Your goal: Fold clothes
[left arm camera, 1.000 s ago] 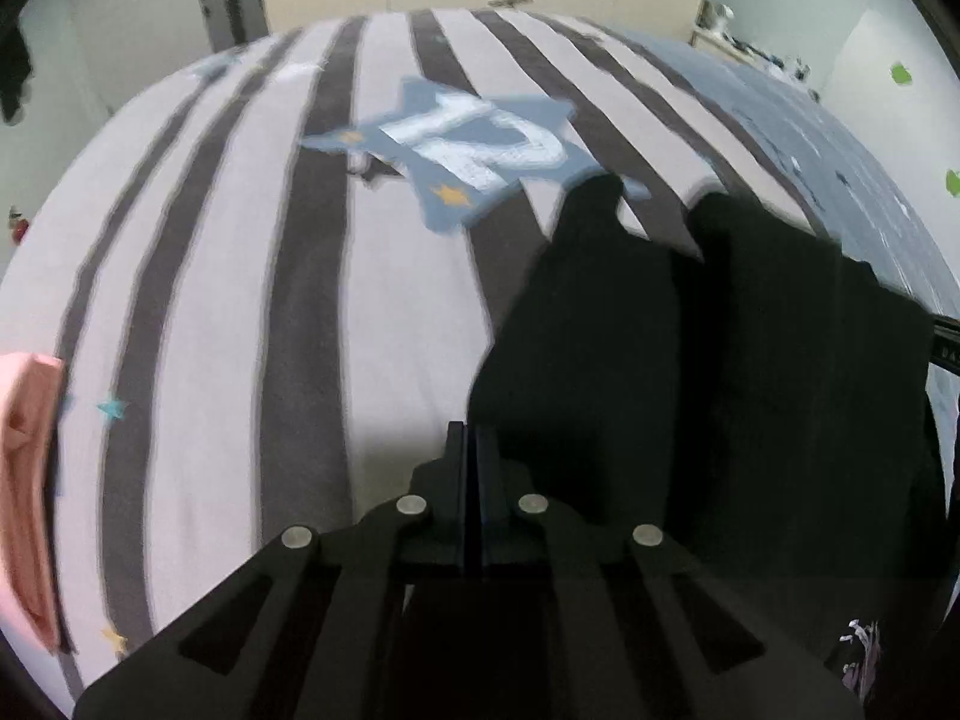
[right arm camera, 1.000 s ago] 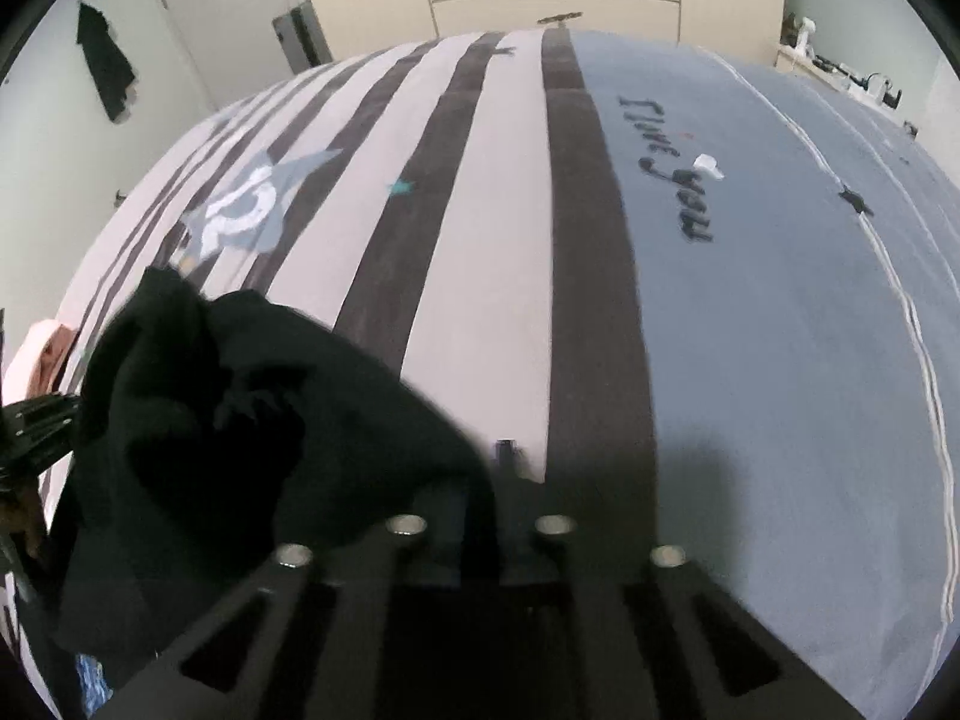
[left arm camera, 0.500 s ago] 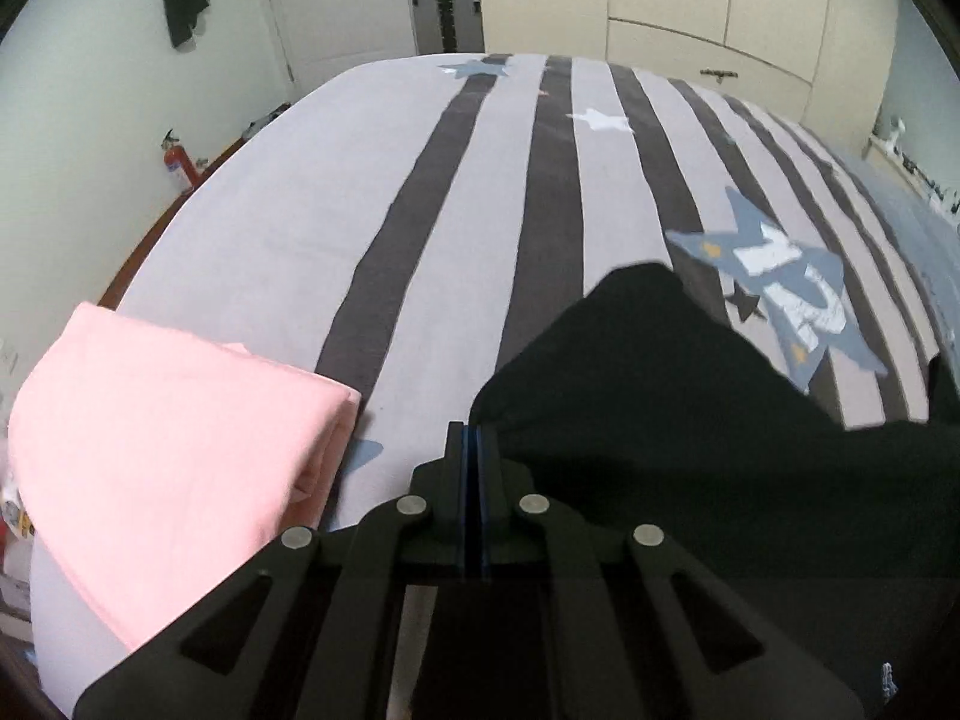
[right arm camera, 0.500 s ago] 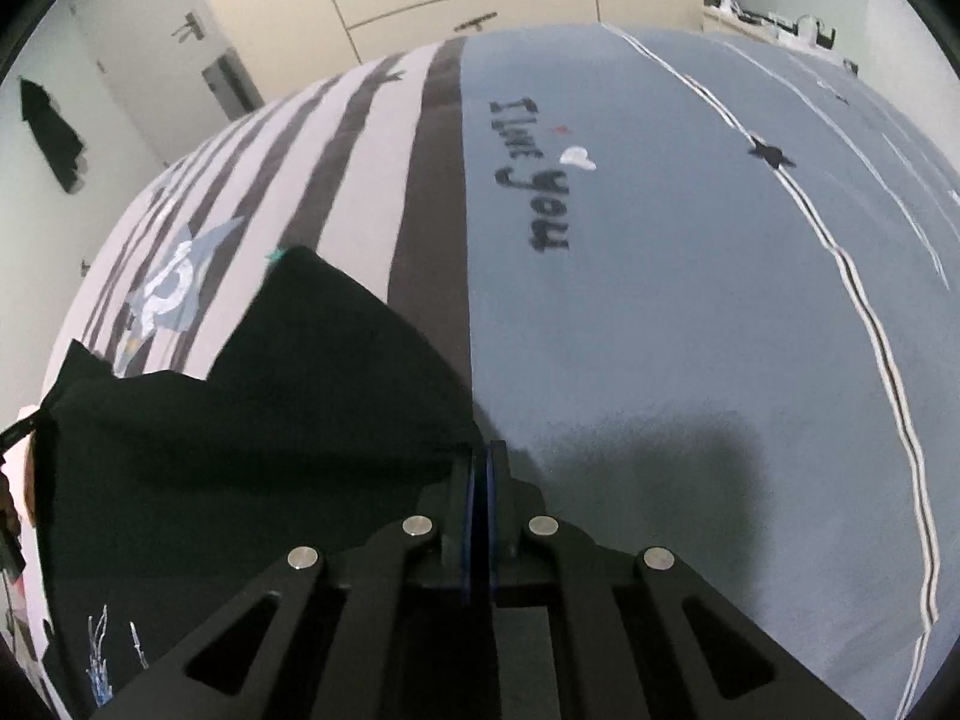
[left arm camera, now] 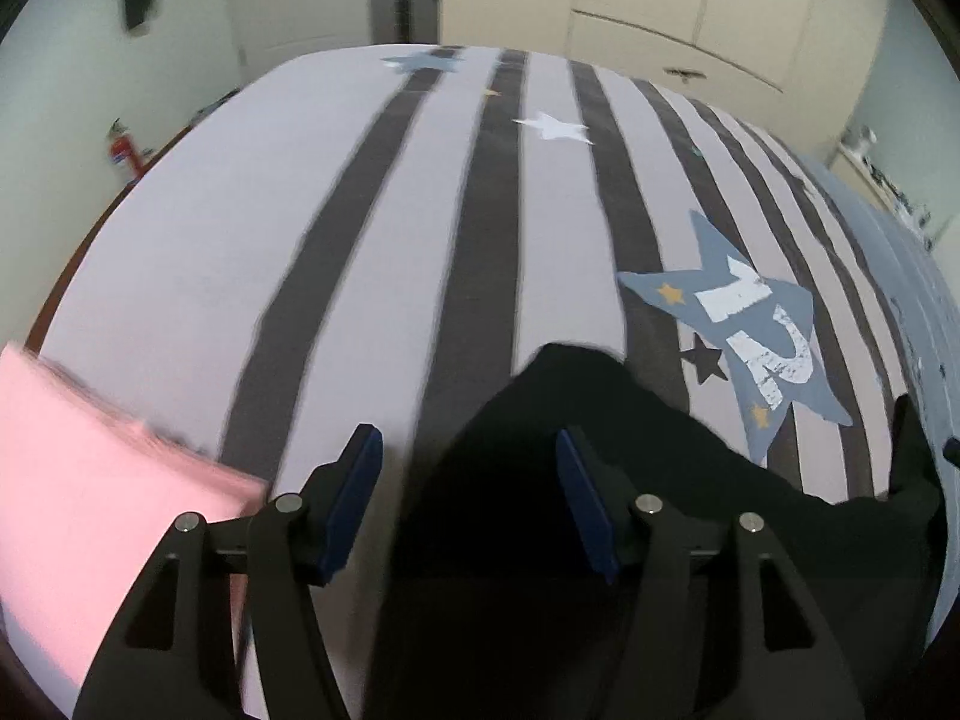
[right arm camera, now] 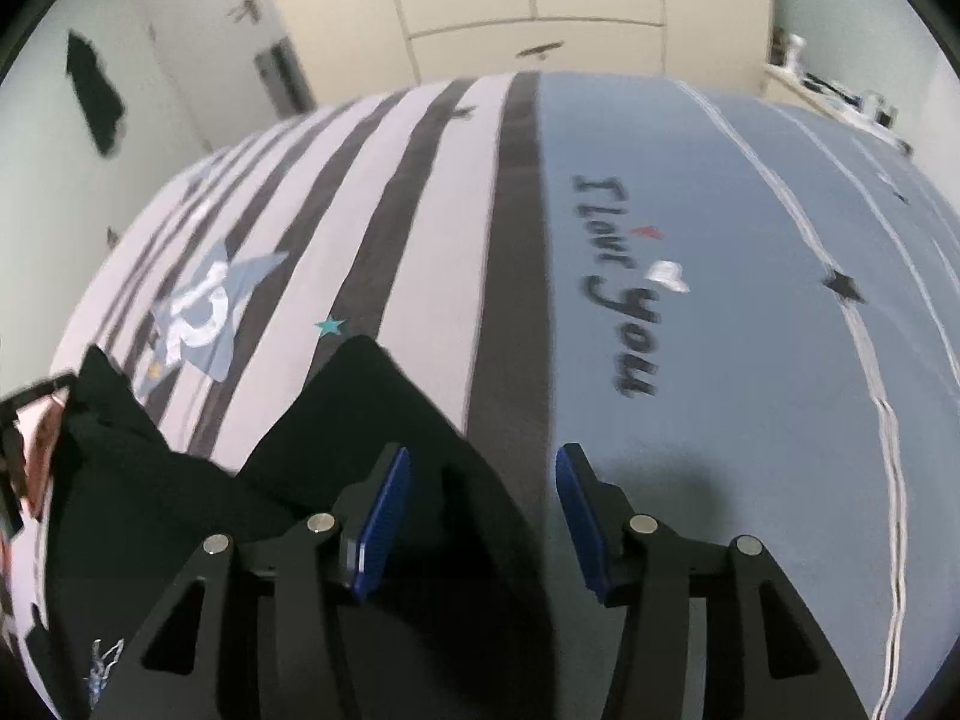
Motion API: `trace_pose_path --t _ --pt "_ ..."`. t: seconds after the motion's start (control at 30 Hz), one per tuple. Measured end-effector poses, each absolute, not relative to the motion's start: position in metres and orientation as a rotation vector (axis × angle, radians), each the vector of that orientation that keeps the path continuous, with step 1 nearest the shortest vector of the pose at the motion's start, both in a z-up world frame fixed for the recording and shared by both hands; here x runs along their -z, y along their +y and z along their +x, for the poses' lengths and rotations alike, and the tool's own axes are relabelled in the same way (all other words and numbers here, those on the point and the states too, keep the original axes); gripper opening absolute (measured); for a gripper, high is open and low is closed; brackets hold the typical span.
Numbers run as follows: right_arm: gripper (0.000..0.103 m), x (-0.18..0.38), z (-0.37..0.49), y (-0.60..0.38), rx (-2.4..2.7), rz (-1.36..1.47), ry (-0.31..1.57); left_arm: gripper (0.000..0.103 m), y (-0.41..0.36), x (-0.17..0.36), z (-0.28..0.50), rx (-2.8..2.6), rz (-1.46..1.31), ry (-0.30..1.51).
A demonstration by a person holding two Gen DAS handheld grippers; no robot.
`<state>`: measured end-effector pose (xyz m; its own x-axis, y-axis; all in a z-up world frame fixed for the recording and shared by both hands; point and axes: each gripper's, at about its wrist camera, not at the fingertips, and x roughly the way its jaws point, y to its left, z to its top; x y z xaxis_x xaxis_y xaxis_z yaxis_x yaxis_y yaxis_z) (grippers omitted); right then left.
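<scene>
**Both grippers wide open over the black garment**

The left gripper (left arm camera: pixel 468 504) has its fingers spread, nothing between the blue pads (left arm camera: pixel 354 504), and the black garment (left arm camera: pixel 540 480) lies flat on the striped bedspread (left arm camera: pixel 372 252) right under the gap, one pointed corner reaching forward past the fingertips. Out beyond the left finger sits a folded pink cloth (left arm camera: pixel 102 480), blurred at its edge, so whether it touches that finger is hard to say. Ahead and to the right of the right finger there is a blue star patch (left arm camera: pixel 750 324) printed on the cover.

Over on the right wrist view, the right gripper (right arm camera: pixel 483 516) is spread apart too, pads empty. The black garment (right arm camera: pixel 372 420) spreads under and beyond its left finger, another corner pointing forward. Past the right finger is plain blue bedspread (right arm camera: pixel 750 360), with dark handwritten lettering (right arm camera: pixel 618 294) further ahead.
</scene>
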<state>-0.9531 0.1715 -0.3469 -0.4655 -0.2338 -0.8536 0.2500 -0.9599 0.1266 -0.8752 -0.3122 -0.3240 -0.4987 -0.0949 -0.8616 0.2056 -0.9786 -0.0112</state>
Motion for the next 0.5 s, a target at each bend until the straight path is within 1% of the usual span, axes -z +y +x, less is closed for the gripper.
trace_pose_path --t 0.07,0.13,0.17,0.2,0.23,0.3,0.33,0.37,0.4,0.47,0.5 --pt "0.047 0.357 -0.963 0.162 2.457 1.463 0.068 0.057 -0.304 0.333 -0.885 2.556 1.503 0.078" --pt "0.047 0.358 -0.97 0.158 2.456 1.468 0.08 0.057 -0.297 0.343 -0.89 2.558 1.561 0.035" --pt "0.047 0.358 -0.973 0.158 2.458 1.467 0.08 0.052 -0.294 0.346 -0.892 2.556 1.578 0.019" --pt "0.047 0.357 -0.976 0.157 2.46 1.466 0.08 0.043 -0.292 0.348 -0.891 2.563 1.586 0.014" --pt "0.047 0.357 -0.979 0.156 2.462 1.464 0.08 0.039 -0.289 0.349 -0.891 2.572 1.593 0.013" --pt "0.047 0.355 -0.985 0.155 2.466 1.462 0.079 0.026 -0.285 0.351 -0.889 2.584 1.592 0.011" --pt "0.039 0.355 -0.988 0.154 2.468 1.46 0.079 0.021 -0.282 0.349 -0.888 2.591 1.588 -0.008" --pt "0.029 0.354 -0.99 0.154 2.47 1.459 0.079 0.005 -0.278 0.347 -0.887 2.597 1.582 -0.032" --pt "0.002 0.354 -0.993 0.153 2.472 1.457 0.079 0.004 -0.274 0.341 -0.886 2.613 1.556 -0.063" --pt "0.002 0.352 -0.999 0.152 2.476 1.455 0.079 0.003 -0.27 0.321 -0.885 2.665 1.471 -0.085" --pt "0.002 0.352 -1.002 0.151 2.478 1.453 0.079 0.003 -0.274 0.304 -0.886 2.69 1.407 -0.046"
